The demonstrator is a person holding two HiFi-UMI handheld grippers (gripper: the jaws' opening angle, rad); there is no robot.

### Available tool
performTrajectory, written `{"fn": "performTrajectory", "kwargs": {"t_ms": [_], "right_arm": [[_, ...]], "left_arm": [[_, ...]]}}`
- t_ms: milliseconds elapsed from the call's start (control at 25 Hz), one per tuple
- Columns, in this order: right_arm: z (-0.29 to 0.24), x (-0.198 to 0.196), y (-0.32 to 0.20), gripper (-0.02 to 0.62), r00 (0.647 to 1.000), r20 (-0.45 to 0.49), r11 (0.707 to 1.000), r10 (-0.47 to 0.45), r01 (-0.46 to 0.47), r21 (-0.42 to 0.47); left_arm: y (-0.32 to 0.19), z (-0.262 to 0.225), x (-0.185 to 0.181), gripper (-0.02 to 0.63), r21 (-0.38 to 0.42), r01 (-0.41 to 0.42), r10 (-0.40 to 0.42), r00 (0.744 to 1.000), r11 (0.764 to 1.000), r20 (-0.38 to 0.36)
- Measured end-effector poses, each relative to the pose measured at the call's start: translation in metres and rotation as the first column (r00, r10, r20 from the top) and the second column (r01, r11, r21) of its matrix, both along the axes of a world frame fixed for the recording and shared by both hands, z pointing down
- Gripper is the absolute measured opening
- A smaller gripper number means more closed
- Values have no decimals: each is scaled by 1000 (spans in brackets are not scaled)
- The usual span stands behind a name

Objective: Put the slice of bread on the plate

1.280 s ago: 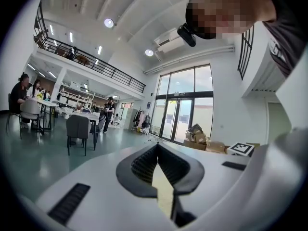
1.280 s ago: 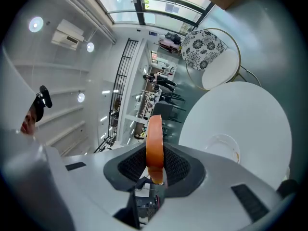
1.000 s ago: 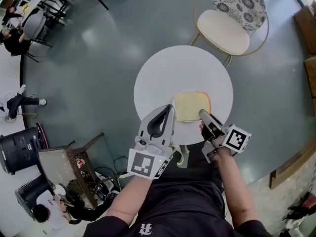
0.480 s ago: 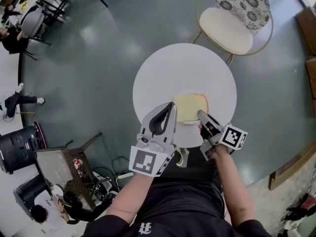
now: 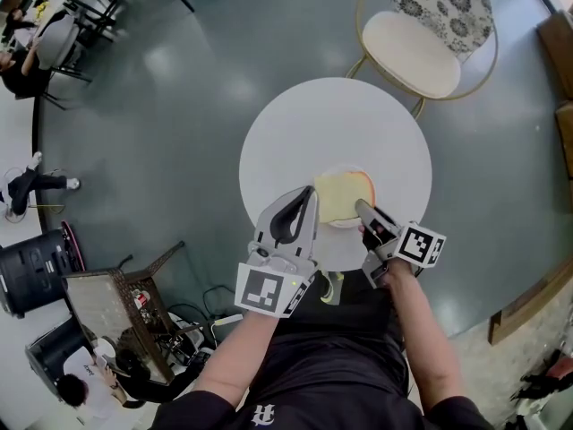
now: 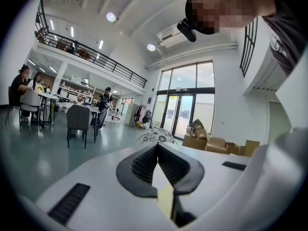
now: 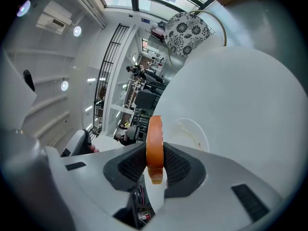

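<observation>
On the round white table (image 5: 304, 133) lies a white plate (image 5: 346, 225), seen past the jaws as the plate (image 7: 193, 134). A pale slice of bread (image 5: 345, 193) with an orange crust hangs just above it. My right gripper (image 5: 361, 208) is shut on the near edge, and the bread (image 7: 155, 134) stands on edge between the pads of that right gripper (image 7: 155, 150). My left gripper (image 5: 312, 193) sits at the slice's left edge. In its own view the left gripper (image 6: 157, 147) has its tips together, with a pale bit of bread (image 6: 166, 201) in the gap behind them.
A cushioned chair (image 5: 421, 34) with a gold frame stands beyond the table. On the floor at the left are a metal stool (image 5: 121, 307) and black bins (image 5: 36, 271). People sit at tables (image 5: 40, 43) far left.
Both grippers have sunk toward the table with the bread between them, and the slice now sits lower over the plate. The grips look unchanged.
</observation>
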State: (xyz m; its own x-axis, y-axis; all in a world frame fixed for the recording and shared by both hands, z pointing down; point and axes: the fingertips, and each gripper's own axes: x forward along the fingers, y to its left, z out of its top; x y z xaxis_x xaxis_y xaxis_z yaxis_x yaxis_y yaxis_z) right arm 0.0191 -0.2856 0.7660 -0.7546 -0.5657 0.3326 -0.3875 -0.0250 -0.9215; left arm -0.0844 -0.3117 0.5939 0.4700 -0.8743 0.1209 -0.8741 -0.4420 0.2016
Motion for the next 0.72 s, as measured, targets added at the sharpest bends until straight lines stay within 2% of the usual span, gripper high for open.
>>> {"fn": "performTrajectory", "kwargs": {"t_ms": [120,240,360,560,720], "right_arm": [[9,6,1,92,999,-33,999,5,-6,-34],[12,7,0,94,995,-97,1000,-25,24,-13],[14,5,0,129,969,-237,997,-75,80,11],[32,9,9,195,855,-494,984,-158,180,-3],[37,18,14,221,755,-631,975,-176,223,-5]], "left_arm": [[-1,1,0,8,-2,-1,1,1000,1000,1],[-2,1,2,8,-7,-4,4,1000,1000,0],[-4,-1,2,8,-9,-6,5,1000,1000,-5],[-2,-2,5,8,-6,-13,14,1000,1000,7],[0,-2,6,8,-6,-21,22,1000,1000,12]]}}
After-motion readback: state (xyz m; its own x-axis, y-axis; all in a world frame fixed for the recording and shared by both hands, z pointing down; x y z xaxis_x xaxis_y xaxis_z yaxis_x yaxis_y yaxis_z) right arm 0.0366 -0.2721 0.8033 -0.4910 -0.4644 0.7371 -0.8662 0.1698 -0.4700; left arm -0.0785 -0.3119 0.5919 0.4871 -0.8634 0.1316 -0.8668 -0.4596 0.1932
